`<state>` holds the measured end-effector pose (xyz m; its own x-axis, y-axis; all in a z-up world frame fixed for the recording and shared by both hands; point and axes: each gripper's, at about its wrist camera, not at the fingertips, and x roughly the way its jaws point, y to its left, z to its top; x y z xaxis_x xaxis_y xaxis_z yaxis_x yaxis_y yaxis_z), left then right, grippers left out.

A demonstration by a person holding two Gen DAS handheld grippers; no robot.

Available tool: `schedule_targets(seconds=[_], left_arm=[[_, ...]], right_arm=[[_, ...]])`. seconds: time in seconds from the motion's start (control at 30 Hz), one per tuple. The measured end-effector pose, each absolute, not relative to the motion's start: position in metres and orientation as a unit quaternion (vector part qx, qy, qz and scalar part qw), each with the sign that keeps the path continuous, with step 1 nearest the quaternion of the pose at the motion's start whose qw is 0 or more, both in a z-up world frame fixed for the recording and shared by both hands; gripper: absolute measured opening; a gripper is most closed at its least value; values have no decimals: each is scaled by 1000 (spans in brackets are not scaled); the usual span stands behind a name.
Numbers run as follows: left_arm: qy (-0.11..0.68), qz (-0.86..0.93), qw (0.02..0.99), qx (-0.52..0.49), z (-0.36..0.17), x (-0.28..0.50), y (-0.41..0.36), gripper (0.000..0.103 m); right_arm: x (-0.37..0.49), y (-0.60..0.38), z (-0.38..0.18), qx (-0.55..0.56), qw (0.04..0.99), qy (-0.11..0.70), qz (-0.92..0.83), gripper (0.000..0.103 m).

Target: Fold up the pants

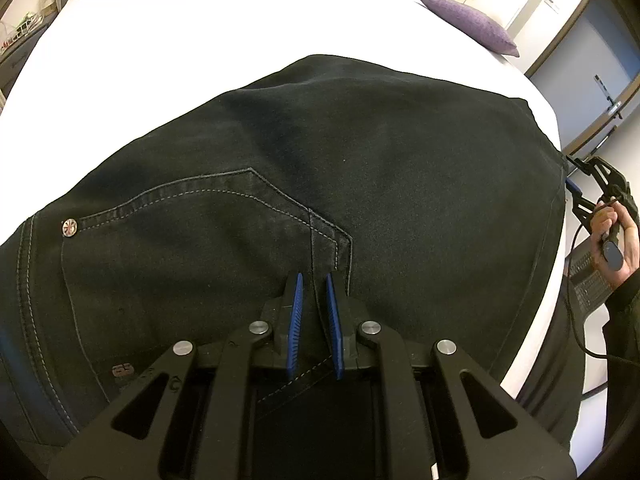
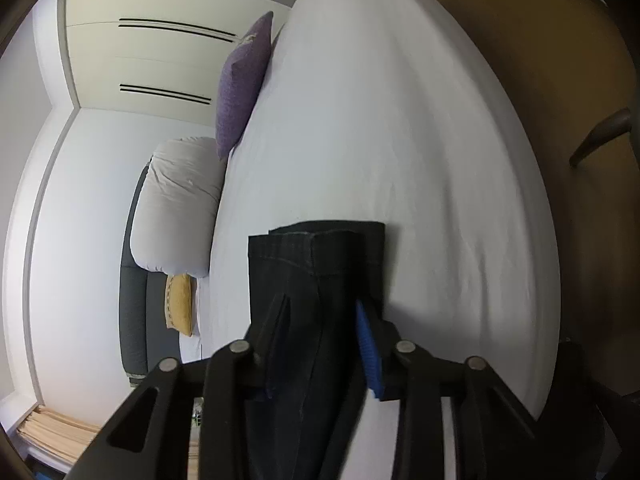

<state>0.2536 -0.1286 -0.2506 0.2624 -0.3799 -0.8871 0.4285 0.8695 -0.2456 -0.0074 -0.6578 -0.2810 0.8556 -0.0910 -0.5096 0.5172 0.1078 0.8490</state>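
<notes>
Left wrist | left tongs (image 1: 314,280) clamp pants (image 1: 360,152) | right tongs (image 2: 324,304) parted, straddling hem

Black linkage tool (image 1: 314,300), blue ribbed pads, silver pins.

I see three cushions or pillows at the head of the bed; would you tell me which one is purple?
The purple cushion is the one lying on the white bed. The pale grey pillow and the small yellow cushion sit beyond it, towards the headboard.
</notes>
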Motion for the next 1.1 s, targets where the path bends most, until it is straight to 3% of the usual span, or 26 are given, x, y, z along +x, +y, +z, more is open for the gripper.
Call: schedule_targets(seconds=[0.07,0.1,0.13,0.43,1.0,1.1], left_arm=[[551,-255,794,23,-251,253,-129,13],[551,-255,794,24,-251,254,-129,13],[551,-255,794,24,-251,254,-130,13],[551,-257,793,19,-250,253,-127,13],[553,-277,786,4,-249,254,-112,13],[552,-279,785,-11,-248,251,-103,13]], right_arm=[[0,-658,-277,617,737,178,-212,35],[7,-659,-276,607,743,189,-208,28],[11,-661,-276,603,746,196,-206,6],[14,-657,-269,549,771,213,-245,4],[3,-667,-289,579,744,204,-262,1],[6,-668,-278,546,763,229,-259,9]])
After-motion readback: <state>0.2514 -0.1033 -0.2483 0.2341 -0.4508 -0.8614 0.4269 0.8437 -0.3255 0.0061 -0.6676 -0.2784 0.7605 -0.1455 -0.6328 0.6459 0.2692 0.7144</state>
